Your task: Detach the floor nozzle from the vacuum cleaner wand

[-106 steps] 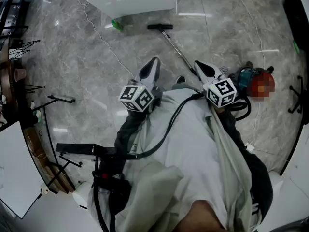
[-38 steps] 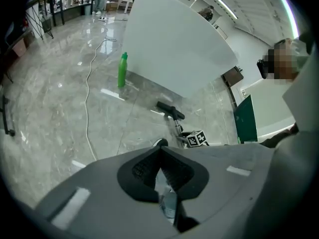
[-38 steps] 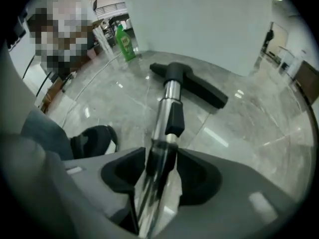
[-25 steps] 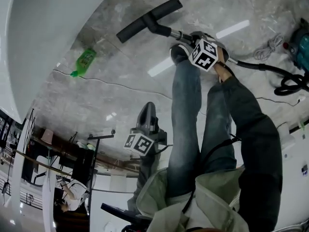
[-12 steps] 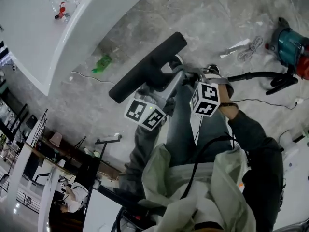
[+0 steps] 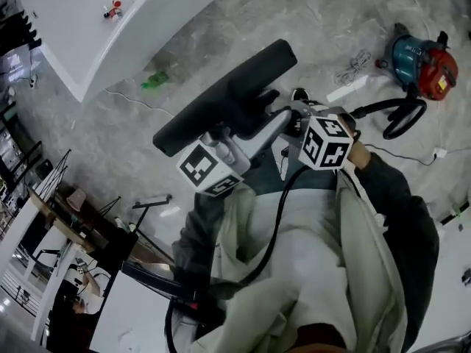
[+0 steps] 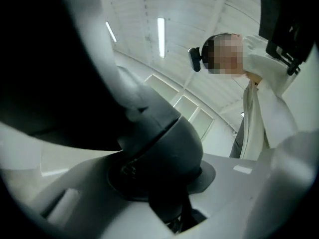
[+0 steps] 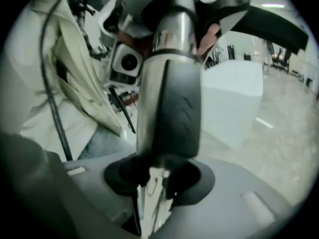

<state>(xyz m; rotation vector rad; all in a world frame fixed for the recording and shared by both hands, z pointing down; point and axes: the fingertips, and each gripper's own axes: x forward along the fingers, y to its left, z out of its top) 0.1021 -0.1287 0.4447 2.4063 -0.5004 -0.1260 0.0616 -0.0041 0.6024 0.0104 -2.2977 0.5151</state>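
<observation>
Right gripper (image 8: 159,180) is clamped round the wand (image 8: 169,108), the silver tube running out past its jaws. Just beside it, the left gripper (image 7: 164,180), jaws having just closed in, pinches the dark neck of the floor nozzle (image 6: 228,94), which is attached to the wand and lies crosswise beyond both. Far off the right gripper's outer side, on the floor, sits the vacuum canister (image 6: 418,52)
</observation>
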